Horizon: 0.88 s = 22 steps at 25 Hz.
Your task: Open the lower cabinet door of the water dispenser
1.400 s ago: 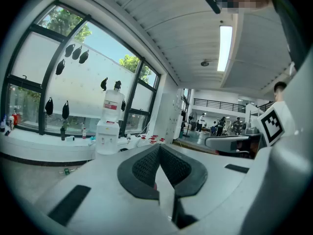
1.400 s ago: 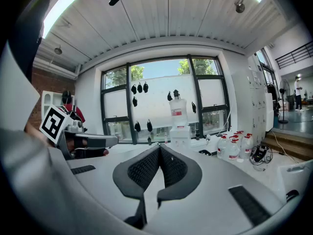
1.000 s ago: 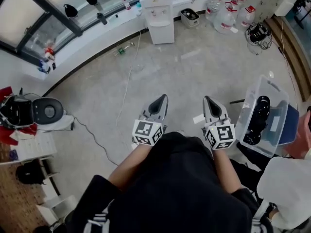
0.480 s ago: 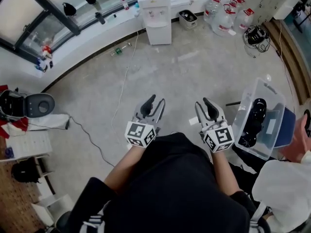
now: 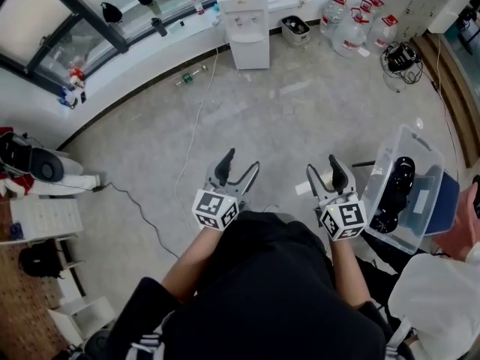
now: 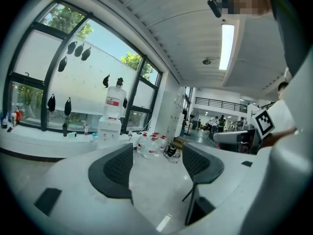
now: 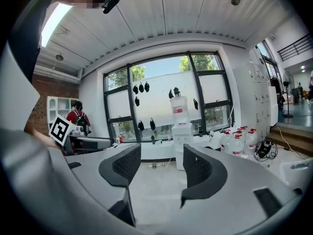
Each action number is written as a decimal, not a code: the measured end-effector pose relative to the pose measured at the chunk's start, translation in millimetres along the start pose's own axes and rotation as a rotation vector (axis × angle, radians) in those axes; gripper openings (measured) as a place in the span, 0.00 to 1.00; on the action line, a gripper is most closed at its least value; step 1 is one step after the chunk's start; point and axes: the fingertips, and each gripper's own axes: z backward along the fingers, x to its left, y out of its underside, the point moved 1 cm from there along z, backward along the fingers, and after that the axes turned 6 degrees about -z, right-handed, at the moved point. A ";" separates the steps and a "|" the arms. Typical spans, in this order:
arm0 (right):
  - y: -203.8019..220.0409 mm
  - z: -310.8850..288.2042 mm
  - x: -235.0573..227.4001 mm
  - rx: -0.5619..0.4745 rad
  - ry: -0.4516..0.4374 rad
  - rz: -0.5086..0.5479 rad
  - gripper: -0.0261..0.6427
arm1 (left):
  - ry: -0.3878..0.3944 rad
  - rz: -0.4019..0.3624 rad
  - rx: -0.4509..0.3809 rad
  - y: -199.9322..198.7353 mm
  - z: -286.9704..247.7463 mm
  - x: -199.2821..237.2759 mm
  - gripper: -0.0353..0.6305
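Water dispenser [image 5: 247, 17]: white, upright, an inverted bottle [image 7: 179, 107] seated on top; it stands against the curved window ledge [image 5: 142, 47] at the far side of the floor [image 5: 300, 118]; its lower cabinet door [image 5: 250, 51] reads as a plain white front panel, flush with the body, apparently closed; handle and hinge too small to make out. A group of large water bottles [image 5: 352, 25] stands on the floor to the dispenser's right; a thin cable [image 5: 196, 126] trails from near its base across the floor. Both of the person's forearms reach forward side by side from a black top, each hand carrying its gripper roughly level and aimed towards the dispenser. Left gripper [image 5: 241, 163]: jaws well apart, having just been opening, nothing between the pads, only bare floor seen through the gap. Right gripper [image 5: 324, 167]: jaws likewise spread, having just been opening, nothing held. The dispenser lies well ahead of both grippers, far out of contact; in the left gripper view it sits above and left of the left pad; in the right gripper view it appears nearly centred in the gap between the jaws. A clear plastic bin [image 5: 401, 186] sits on the floor just to the right of the right gripper.
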 end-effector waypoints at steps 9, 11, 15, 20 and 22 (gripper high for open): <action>26.8 -28.4 -12.2 0.072 -0.003 -0.085 0.39 | -0.048 0.044 0.067 22.5 -1.6 28.2 0.49; 27.8 -44.9 -18.8 0.084 0.008 -0.102 0.39 | -0.039 0.053 0.076 23.6 -16.1 38.3 0.49; 18.1 -85.7 -32.5 0.110 0.028 -0.108 0.39 | -0.004 0.082 0.086 21.4 -61.4 65.7 0.49; -6.4 -155.4 -53.5 0.148 0.049 -0.071 0.39 | 0.028 0.105 0.070 6.8 -129.1 120.4 0.49; -19.2 -188.3 -64.8 0.165 0.059 -0.065 0.39 | 0.038 0.116 0.071 0.9 -158.1 145.5 0.49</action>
